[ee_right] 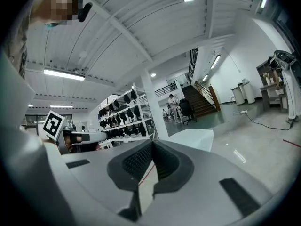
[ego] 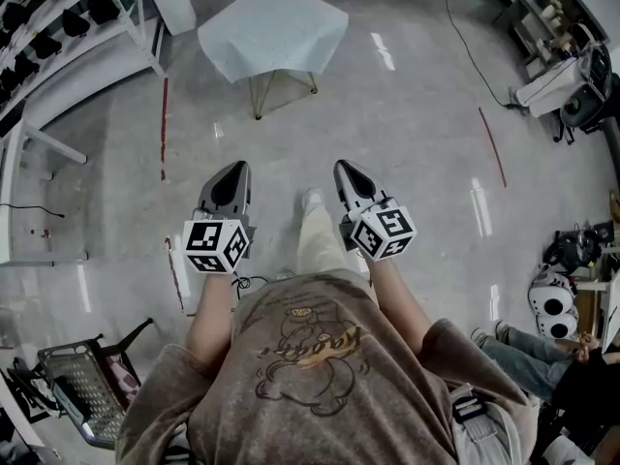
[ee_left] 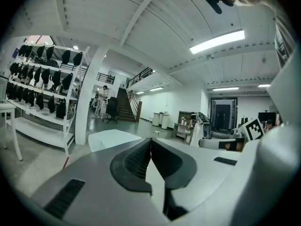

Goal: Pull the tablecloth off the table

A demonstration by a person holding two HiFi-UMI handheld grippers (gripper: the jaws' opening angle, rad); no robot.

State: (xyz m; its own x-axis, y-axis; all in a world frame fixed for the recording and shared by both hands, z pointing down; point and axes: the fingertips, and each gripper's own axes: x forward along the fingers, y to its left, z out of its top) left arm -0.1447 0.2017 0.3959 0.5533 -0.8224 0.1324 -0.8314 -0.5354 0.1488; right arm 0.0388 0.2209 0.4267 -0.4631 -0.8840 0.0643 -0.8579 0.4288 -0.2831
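Pale-blue fabric tablecloth [ego: 271, 29] drapes wire-legged table [ego: 260, 95]; my left gripper [ego: 236, 168] and right gripper [ego: 345, 168], well short of it, pinched together empty until I reach it.

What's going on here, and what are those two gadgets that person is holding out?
A person stands holding two claw tools out in front. The left claw and right claw are both shut and empty. The tablecloth covers a small table some way ahead, and neither claw touches it.
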